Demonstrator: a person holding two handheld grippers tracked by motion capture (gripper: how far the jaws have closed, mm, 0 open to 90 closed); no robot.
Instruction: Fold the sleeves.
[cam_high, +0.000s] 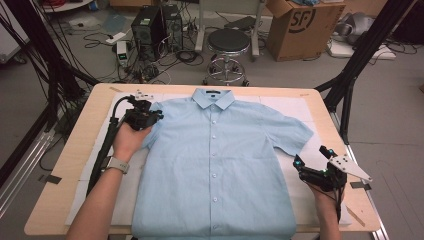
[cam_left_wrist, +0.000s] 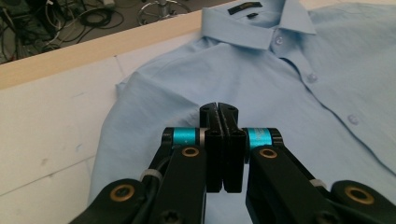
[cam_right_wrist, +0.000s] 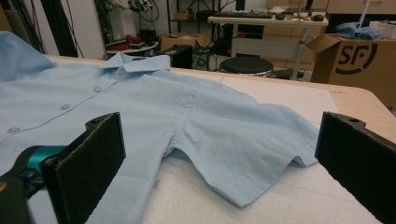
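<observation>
The light blue shirt (cam_high: 215, 160) lies flat and buttoned on the counter (cam_high: 70, 165), soft, light and floppy, best pinched at a sleeve hem or shoulder seam; the left gripper (cam_left_wrist: 219, 109) hangs closed and empty above its sleeve, the right gripper (cam_right_wrist: 219, 154) fully open.

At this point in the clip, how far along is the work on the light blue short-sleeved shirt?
Done: the light blue short-sleeved shirt lies buttoned and face up on the white mat, and its left sleeve looks tucked in. In hand: the left gripper, jaws shut, sits at that shoulder. Left: the right sleeve lies spread out, the open right gripper facing it; the body is unfolded.
</observation>
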